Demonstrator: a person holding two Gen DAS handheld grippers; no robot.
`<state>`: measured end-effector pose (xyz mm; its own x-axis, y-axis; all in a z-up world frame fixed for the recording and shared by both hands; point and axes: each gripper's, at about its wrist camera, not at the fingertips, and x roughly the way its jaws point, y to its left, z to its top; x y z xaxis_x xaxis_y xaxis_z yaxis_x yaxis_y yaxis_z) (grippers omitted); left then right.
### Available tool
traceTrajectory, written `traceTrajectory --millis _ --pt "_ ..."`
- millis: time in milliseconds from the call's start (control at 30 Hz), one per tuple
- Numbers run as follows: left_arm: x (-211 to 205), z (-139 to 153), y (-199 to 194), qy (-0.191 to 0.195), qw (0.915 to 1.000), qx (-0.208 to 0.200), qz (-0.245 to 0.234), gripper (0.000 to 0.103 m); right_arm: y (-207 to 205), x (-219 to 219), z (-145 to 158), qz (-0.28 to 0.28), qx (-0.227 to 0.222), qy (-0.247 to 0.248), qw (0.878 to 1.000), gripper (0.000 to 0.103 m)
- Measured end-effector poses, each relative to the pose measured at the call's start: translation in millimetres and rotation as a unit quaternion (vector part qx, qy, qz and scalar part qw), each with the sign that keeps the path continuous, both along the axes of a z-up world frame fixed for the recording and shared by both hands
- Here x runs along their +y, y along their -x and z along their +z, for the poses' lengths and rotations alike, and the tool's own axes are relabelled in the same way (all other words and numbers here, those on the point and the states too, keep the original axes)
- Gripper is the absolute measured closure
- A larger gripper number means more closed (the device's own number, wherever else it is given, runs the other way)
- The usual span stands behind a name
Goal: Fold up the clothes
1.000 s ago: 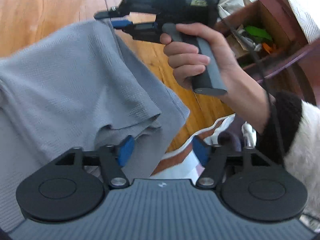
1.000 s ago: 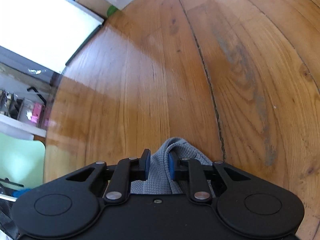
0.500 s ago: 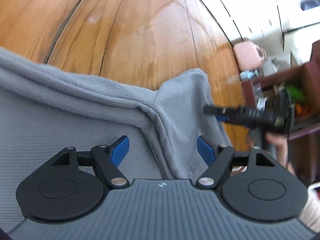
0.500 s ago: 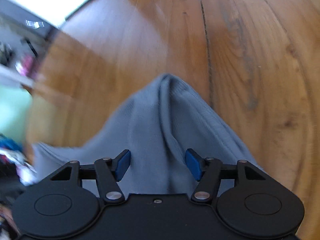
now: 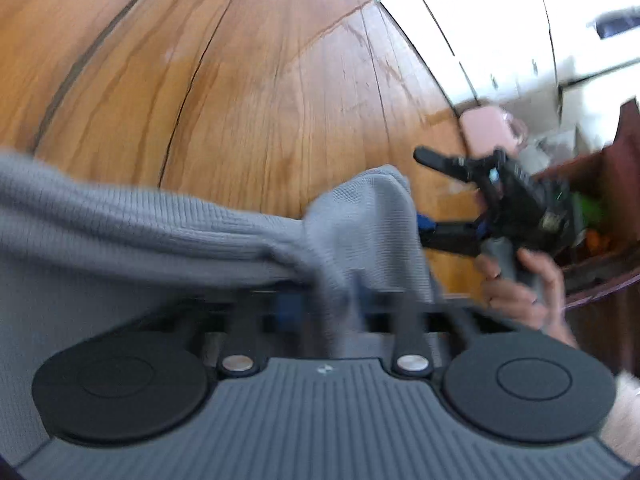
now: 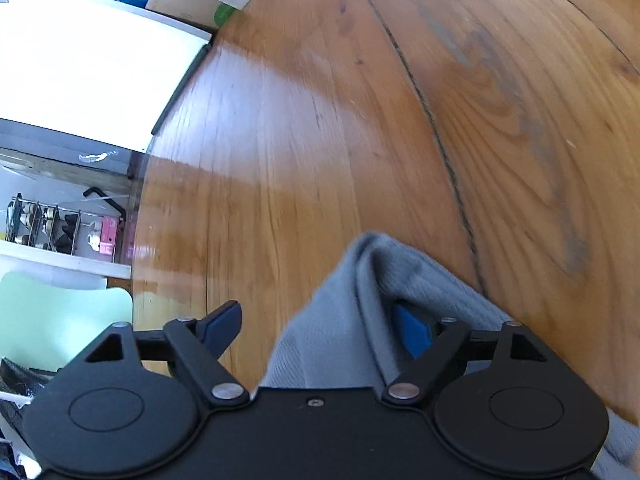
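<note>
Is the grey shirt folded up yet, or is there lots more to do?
Not yet. One edge of the grey garment already looks doubled over. Right now the left gripper is closing on a bunched fold, while the right gripper is opening, with cloth loose between its jaws. The garment is rumpled on the wooden table, so smoothing and more folds remain.

Grey cloth on orange-brown wood

Garment: plain grey, fine ribbed knit (no print seen). Table: warm orange-brown, dark grain lines, one dull grey streak. Left gripper: black arms, blue pads, blurred. Right gripper: black, blue pads. Chair: pale green. Box beyond the table: pink.
</note>
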<state>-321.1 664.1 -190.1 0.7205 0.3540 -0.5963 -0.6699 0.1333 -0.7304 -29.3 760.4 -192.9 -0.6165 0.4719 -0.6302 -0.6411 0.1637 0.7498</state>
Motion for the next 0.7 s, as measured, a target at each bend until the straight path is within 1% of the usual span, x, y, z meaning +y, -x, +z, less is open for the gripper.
traceTrajectory --millis 33,67,100,200,300,367,400,500,533,567,600,633,667,700 --pt "3.0 4.6 1.0 -0.012 0.9999 0.004 0.002 0.094 4.0 2.9 3.8 0.004 -0.014 -0.009 1.000 0.062" --pt "6.2 9.4 3.2 -0.023 0.9997 0.004 0.007 0.094 5.7 4.9 9.3 0.006 -0.030 -0.026 0.999 0.085" --pt "10.7 11.5 5.6 -0.028 0.9995 0.004 0.013 0.094 7.3 6.9 14.8 0.008 -0.047 -0.043 0.998 0.096" --pt "27.4 9.1 12.0 -0.027 0.9991 0.002 0.033 0.094 11.9 12.8 31.5 0.014 -0.096 -0.094 0.991 0.097" --pt "41.0 -3.3 13.5 -0.009 0.9991 0.003 0.042 0.094 8.8 23.0 27.4 0.003 -0.103 -0.093 0.990 0.097" --pt "45.4 -9.5 16.1 0.001 0.9990 0.000 0.046 0.092 9.4 29.5 22.4 0.000 -0.111 -0.077 0.991 0.097" --pt "46.4 -12.4 19.0 0.006 0.9988 -0.010 0.047 0.092 9.8 32.8 19.8 -0.001 -0.115 -0.069 0.991 0.097" --pt "49.7 -23.2 31.4 0.037 0.9964 -0.050 0.056 0.091 7.6 37.3 14.0 -0.005 -0.129 -0.051 0.990 0.096" --pt "50.3 -24.8 35.6 0.048 0.9952 -0.061 0.059 0.091 9.6 34.5 12.9 -0.010 -0.129 -0.051 0.990 0.094" --pt "50.2 -24.8 38.9 0.055 0.9945 -0.069 0.057 0.086 4.0 30.6 16.0 -0.023 -0.132 -0.049 0.990 0.089" --pt "48.6 -20.6 40.1 0.049 0.9953 -0.067 0.049 0.071 2.8 24.0 22.5 -0.024 -0.151 -0.058 0.986 0.071" --pt "45.7 -13.5 39.8 0.032 0.9970 -0.060 0.035 0.061 1.8 17.3 29.1 -0.024 -0.171 -0.068 0.983 0.059" --pt "41.1 -4.6 38.7 0.013 0.9984 -0.049 0.025 0.040 0.9 10.6 35.8 -0.025 -0.191 -0.078 0.978 0.054" --pt "36.0 3.1 36.3 -0.001 0.9990 -0.042 0.016 0.030 3.6 4.6 44.7 -0.019 -0.220 -0.084 0.972 0.051"
